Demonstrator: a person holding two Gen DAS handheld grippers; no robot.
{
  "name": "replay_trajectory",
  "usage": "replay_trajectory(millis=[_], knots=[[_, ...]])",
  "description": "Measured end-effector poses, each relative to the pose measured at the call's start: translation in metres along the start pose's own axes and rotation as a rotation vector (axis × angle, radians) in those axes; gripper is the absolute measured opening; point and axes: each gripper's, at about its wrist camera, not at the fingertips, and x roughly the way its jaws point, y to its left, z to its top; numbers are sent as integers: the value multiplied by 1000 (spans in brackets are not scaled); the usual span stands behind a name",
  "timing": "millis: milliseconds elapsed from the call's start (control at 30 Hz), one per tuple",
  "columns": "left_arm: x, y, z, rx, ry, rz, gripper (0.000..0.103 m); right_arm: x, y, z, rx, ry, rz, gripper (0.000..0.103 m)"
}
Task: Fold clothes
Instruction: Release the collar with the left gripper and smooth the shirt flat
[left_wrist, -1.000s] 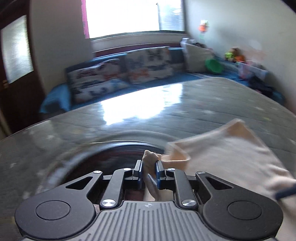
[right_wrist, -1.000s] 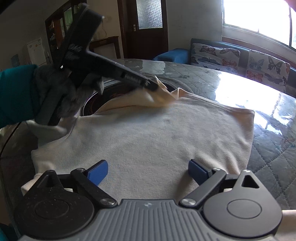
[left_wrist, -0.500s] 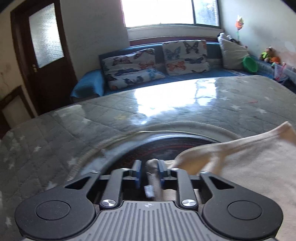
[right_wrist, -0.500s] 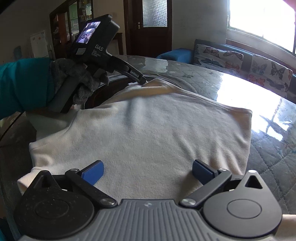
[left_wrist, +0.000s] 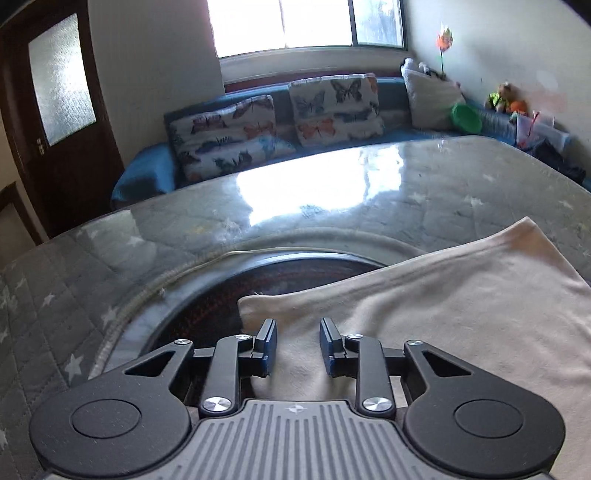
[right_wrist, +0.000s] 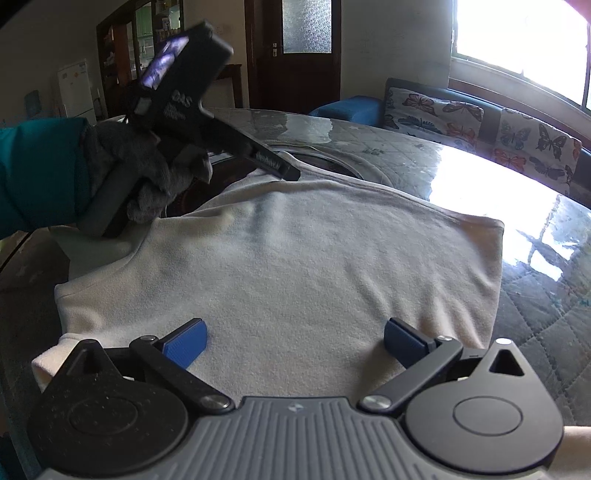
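A cream garment (right_wrist: 295, 258) lies folded and flat on the glass-topped table (right_wrist: 535, 302). It also shows in the left wrist view (left_wrist: 461, 314). My left gripper (left_wrist: 297, 341) is open and empty just above the garment's far left corner. From the right wrist view the left gripper (right_wrist: 284, 170) is held by a gloved hand over that corner. My right gripper (right_wrist: 295, 339) is wide open and empty over the garment's near edge.
A dark round inset (left_wrist: 221, 295) sits in the table under the garment's far corner. A blue sofa with butterfly cushions (left_wrist: 277, 122) runs along the window wall beyond the table. A dark door (right_wrist: 306, 48) stands behind.
My left gripper was shut on the garment's corner, laid it down and opened, letting the cloth go. The garment now lies flat. My right gripper stayed open over the near edge.
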Motion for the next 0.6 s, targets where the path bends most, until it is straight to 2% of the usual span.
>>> replay_trajectory(millis=[100,233,300,500,600], knots=[[-4,12,2,-22,0,28,29,0,0,0,-1,0,0,103],[-32,37,3,-86,-31,55,41,0,1,1,-3,2,-4,103],[-49,53,-1,-124,-35,86,42,-1,2,1,-6,2,-11,103],[-101,101,-33,-221,-11,173,45,-15,10,4,-23,-36,-21,103],[-124,111,-57,-244,14,194,45,-21,13,4,-20,-45,-20,103]])
